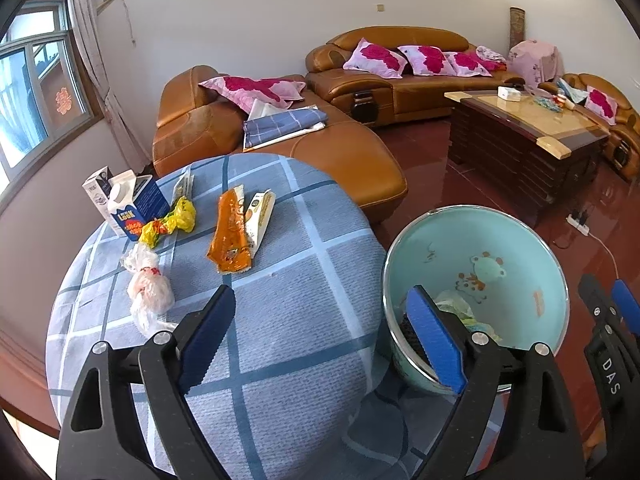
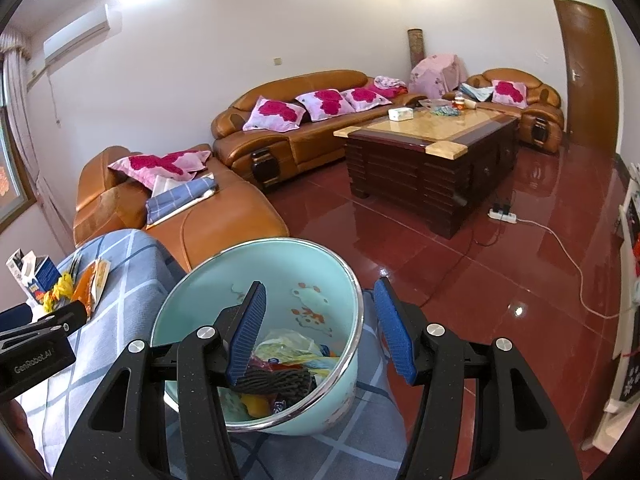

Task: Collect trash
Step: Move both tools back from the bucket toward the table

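1. Far left of the left wrist view: two cartons point(image 1: 128, 204) stand upright at the far edge of the round table point(image 1: 288, 320), which wears a blue checked cloth. Pushed out to the rim, they look like the hardest pieces to reach.

2. Just beside them, a yellow wrapper point(image 1: 174, 220) lies crumpled, and below it a clear plastic bag point(image 1: 148, 288) sits knotted on the cloth. Both are apart from the basin and not yet collected.

3. Centre-left: an orange sachet point(image 1: 230, 236) lies flat next to a white sachet point(image 1: 260, 216), touching along one side.

4. Lower centre: the left gripper point(image 1: 320, 336) hangs with its jaws spread wide and nothing between them. One finger is over the cloth, the other over the basin's near rim, a stance that suggests a release rather than a grab.

5. Right of centre: the mint enamel basin point(image 1: 536, 240) is tipped toward the table, probably so scraps go in easily. Wrappers and a dark mesh piece already lie in its bottom.

6. Lower centre of the right wrist view: the right gripper point(image 2: 320, 336) straddles the basin wall, left finger inside, right finger outside. Whether the pads actually press the rim cannot be told.
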A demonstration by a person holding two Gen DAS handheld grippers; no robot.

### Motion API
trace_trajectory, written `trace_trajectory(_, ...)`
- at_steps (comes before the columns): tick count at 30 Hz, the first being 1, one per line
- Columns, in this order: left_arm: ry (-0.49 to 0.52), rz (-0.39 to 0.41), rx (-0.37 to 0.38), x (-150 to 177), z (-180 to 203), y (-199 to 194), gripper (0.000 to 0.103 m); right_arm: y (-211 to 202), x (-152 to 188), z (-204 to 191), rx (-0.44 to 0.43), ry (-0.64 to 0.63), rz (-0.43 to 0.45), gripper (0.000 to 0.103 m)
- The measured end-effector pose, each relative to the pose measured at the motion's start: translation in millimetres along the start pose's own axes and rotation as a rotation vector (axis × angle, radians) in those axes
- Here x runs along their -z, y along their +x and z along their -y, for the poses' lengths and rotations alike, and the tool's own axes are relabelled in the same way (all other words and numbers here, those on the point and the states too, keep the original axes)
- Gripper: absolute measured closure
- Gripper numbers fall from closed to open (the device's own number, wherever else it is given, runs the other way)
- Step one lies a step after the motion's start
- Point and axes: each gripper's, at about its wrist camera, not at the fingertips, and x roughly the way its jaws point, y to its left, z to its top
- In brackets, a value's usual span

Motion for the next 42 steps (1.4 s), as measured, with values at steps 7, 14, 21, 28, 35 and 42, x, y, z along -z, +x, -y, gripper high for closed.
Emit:
trace_trajectory(7, -0.013, -0.016, -0.017, 5, -8, 2, 0.017, -2, 3, -8, -0.018, -0.035, -0.004, 0.046)
trace_trajectory(14, -0.032, -0.018, -0.021, 7, -19, 2, 0.017, -4, 3, -10, -0.014, -0.046, 0.002, 0.047)
trace_trajectory(21, -0.043, -0.024, -0.025, 11, -27, 3, 0.017, -8, 6, -15, -0.022, -0.074, 0.003, 0.047)
trace_trajectory(28, -0.062, -0.032, -0.028, 12, -38, 6, 0.017, -9, 8, -26, -0.036, -0.107, -0.007, 0.053)
trace_trajectory(35, -0.064, -0.030, -0.027, 13, -46, 7, 0.017, -9, 9, -33, -0.031, -0.109, -0.002, 0.053)
trace_trajectory(42, -0.099, -0.054, -0.034, 22, -72, 13, 0.017, -6, 13, -63, -0.066, -0.161, -0.035, 0.053)
